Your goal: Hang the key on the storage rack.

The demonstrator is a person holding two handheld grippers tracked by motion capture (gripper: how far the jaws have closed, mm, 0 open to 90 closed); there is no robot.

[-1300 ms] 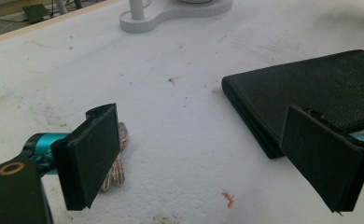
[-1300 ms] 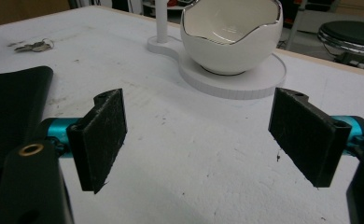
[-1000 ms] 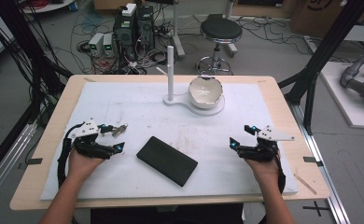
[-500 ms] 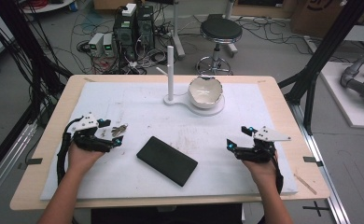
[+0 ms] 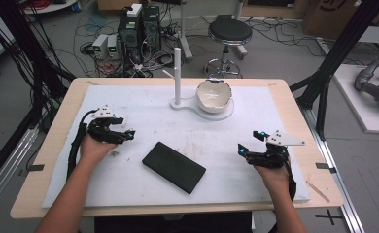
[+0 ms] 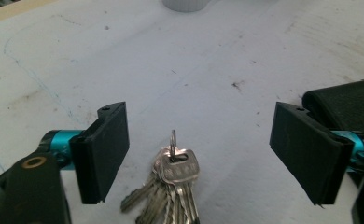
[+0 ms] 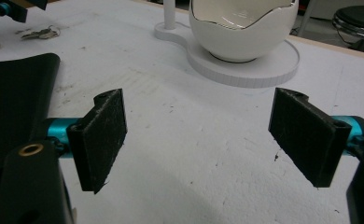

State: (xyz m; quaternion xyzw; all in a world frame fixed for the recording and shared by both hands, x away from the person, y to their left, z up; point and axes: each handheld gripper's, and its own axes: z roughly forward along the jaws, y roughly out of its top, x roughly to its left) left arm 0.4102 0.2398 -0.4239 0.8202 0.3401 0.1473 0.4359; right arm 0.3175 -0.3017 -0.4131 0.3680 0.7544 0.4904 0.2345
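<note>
My left claw [image 6: 199, 154] has just been closing, jaws not yet touching the bunch of silver metal keys [image 6: 171, 186] between them — a black flat case [image 6: 348, 107] lies right on the white worktop [image 6: 171, 60].

No lettering, label, brand or number can be read on anything here

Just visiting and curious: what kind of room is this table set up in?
Probably a robotics or engineering lab: black computer towers amid tangled cables on the floor, a black metal camera frame, and a grey robot arm lying nearby.
</note>
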